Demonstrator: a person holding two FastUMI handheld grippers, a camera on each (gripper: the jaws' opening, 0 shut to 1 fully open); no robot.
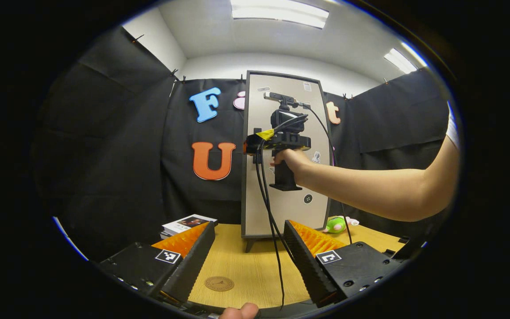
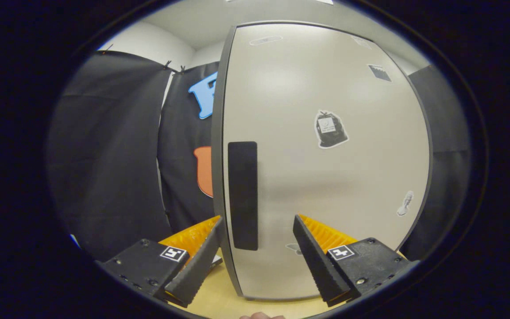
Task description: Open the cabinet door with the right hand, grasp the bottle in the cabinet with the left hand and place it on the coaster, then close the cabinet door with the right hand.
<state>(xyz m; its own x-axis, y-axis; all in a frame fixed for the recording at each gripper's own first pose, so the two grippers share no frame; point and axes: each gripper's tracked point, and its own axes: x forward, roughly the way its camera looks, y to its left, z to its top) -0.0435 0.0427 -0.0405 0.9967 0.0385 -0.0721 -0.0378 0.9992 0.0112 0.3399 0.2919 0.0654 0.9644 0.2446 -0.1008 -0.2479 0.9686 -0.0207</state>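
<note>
A tall beige cabinet [image 1: 287,177] with a dark frame stands at the back of the wooden table, its door [image 2: 326,168] shut. A black vertical handle [image 2: 242,195] sits near the door's left edge. My right gripper [image 2: 255,239] is open, its fingers on either side of the handle's lower end, close to the door. In the left gripper view a person's hand holds that gripper [image 1: 281,141] up against the door. My left gripper [image 1: 249,241] is open and low over the table, with a round brown coaster [image 1: 219,283] on the table between its fingers. The bottle is hidden.
A stack of books [image 1: 187,223] lies at the table's back left. A green plush toy [image 1: 335,225] sits to the right of the cabinet's foot. A black cable [image 1: 269,212] hangs from the right gripper down across the table. Black cloth walls close in the booth.
</note>
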